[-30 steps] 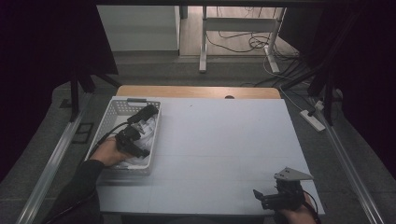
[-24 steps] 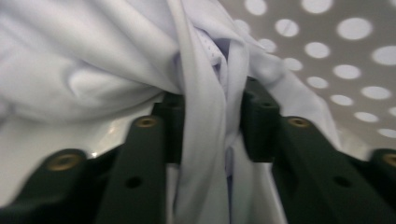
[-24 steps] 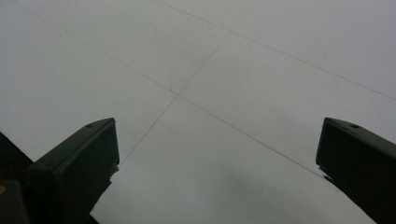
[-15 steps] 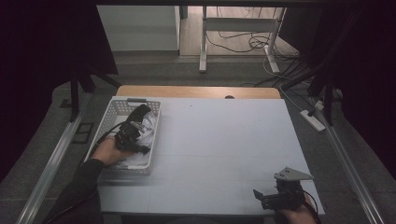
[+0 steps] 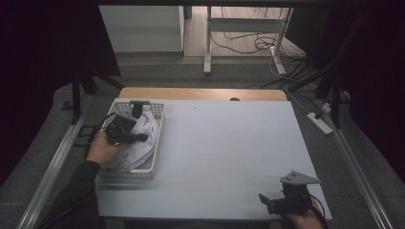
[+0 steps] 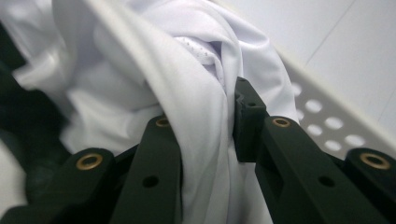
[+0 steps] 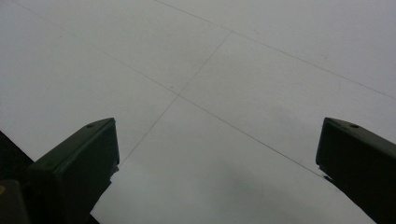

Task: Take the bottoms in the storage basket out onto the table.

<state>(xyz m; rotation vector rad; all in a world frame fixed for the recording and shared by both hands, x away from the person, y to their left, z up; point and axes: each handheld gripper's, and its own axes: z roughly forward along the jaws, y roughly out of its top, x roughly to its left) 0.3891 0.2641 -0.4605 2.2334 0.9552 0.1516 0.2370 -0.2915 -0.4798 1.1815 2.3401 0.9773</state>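
The person's left hand (image 5: 101, 147) reaches forward from a dark sleeve (image 5: 71, 191), holding the left gripper (image 5: 142, 137) with its jaws pinched tight on a fold of white cloth (image 6: 205, 116). The right hand (image 5: 303, 220) holds the right gripper (image 5: 264, 200) low at the near edge, jaws spread wide apart, gripping nothing.

This looks like a lab or test room. Black curtains (image 5: 47, 57) hang around a white table (image 5: 229, 143), and cables (image 5: 248, 43) and a power strip (image 5: 321, 123) lie on the floor.
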